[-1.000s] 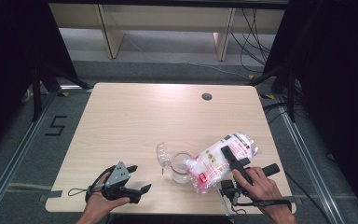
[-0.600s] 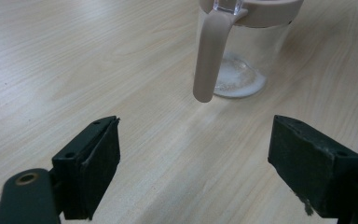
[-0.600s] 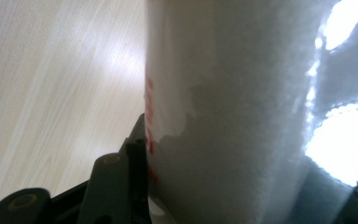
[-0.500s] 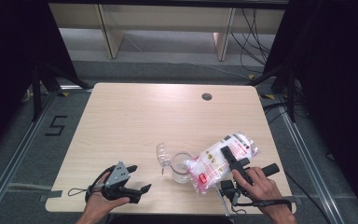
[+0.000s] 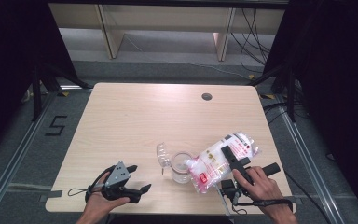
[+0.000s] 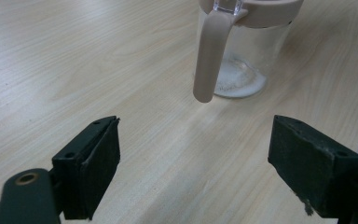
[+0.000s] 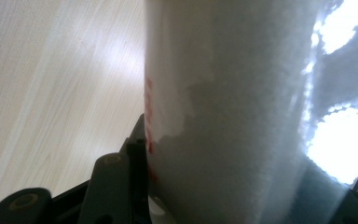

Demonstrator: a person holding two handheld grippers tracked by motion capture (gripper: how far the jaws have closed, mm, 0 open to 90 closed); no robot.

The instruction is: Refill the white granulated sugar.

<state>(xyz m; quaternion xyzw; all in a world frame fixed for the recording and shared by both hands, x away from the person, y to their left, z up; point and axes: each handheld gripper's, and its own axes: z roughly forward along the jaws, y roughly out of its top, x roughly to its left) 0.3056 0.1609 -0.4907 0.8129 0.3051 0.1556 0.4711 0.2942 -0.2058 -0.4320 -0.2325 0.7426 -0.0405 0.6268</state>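
A clear jar [image 5: 181,167] with a beige rim and handle stands near the table's front, its flip lid [image 5: 163,152] open to the left; a little white powder lies in its bottom [image 6: 239,84]. A clear bag of white grains [image 5: 220,159] with red print is tipped with its lower end over the jar's mouth, and my right gripper [image 5: 232,161] is shut on it; in the right gripper view the bag [image 7: 242,112] presses against the left jaw. My left gripper [image 5: 137,179] rests at the front left, open, with the jar's handle [image 6: 209,56] ahead of its jaws.
The light wooden table [image 5: 135,116] has a round grommet hole [image 5: 207,96] near its far right edge. A cable loop [image 5: 79,192] trails from the left gripper. Shelving legs and cables stand beyond the far edge.
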